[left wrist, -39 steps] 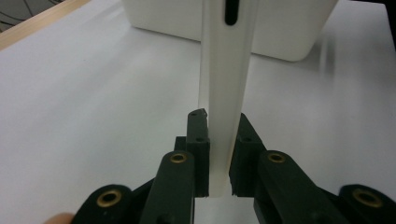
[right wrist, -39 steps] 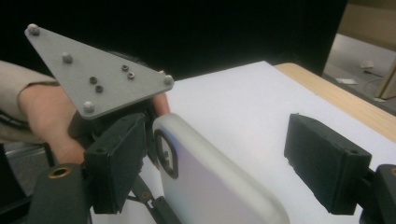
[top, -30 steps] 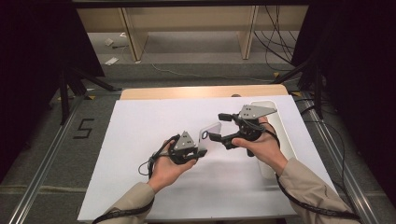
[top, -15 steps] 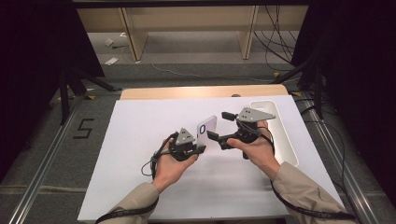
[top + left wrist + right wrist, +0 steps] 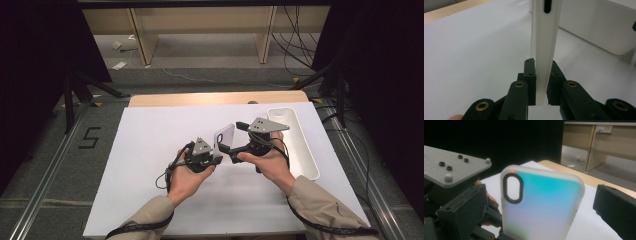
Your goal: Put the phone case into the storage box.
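A translucent white phone case (image 5: 225,136) with an oval camera cutout stands upright above the white mat. My left gripper (image 5: 215,151) is shut on its lower edge; in the left gripper view both jaws press the thin case (image 5: 545,50) between them (image 5: 541,83). My right gripper (image 5: 239,138) is open just right of the case, its jaws apart on either side of the case's edge without touching it. In the right gripper view the case's iridescent back (image 5: 541,205) faces the camera, and one black finger (image 5: 614,206) stands off to its right.
A long white tray (image 5: 300,150) lies at the right of the white mat (image 5: 150,150), seen close in the left gripper view (image 5: 599,30). The wooden table edge (image 5: 200,98) runs behind. Dark curtains, cables and metal rails flank the table.
The right gripper has moved left toward the case, closing the gap between the hands. The left gripper has shifted slightly right, still holding the case.
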Demonstrator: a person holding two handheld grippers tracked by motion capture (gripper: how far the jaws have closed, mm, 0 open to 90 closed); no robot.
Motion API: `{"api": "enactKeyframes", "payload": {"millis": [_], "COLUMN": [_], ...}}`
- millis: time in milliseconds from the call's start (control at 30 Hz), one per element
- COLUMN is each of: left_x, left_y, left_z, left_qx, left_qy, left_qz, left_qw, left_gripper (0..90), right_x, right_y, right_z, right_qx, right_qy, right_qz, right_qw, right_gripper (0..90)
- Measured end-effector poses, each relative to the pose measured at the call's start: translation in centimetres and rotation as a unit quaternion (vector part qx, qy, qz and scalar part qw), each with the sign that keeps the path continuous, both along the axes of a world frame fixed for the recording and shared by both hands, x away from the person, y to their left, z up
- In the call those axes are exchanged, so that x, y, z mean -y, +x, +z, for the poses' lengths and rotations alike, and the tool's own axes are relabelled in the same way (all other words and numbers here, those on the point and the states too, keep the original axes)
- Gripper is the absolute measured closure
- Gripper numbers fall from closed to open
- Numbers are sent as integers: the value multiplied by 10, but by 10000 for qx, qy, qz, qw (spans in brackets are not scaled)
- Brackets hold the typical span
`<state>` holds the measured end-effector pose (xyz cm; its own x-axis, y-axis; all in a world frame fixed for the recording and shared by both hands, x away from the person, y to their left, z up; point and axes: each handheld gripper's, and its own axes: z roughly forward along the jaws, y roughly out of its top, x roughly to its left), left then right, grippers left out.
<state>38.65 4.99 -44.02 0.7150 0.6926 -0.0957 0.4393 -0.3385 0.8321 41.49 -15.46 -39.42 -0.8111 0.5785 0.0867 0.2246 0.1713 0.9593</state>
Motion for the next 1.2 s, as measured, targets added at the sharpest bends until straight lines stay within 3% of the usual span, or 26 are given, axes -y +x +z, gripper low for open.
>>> {"api": "enactKeyframes", "payload": {"millis": [300, 900, 1200], "left_x": [7, 10, 10], "left_y": [-1, -1, -1], "left_z": [0, -1, -2], "left_qx": [15, 37, 62], "left_qy": [27, 32, 35], "left_qz": [-25, -32, -46], "left_qw": [10000, 10000, 10000], "left_gripper": [803, 803, 801], "right_x": [0, -4, -4], "right_y": [2, -2, -3], "right_z": [-4, -7, -7], "right_qx": [-48, 10, 5], "right_qy": [116, 113, 114], "right_qz": [-303, -462, -508], "right_qw": [9995, 9989, 9986], "right_gripper": [41, 163, 169]}}
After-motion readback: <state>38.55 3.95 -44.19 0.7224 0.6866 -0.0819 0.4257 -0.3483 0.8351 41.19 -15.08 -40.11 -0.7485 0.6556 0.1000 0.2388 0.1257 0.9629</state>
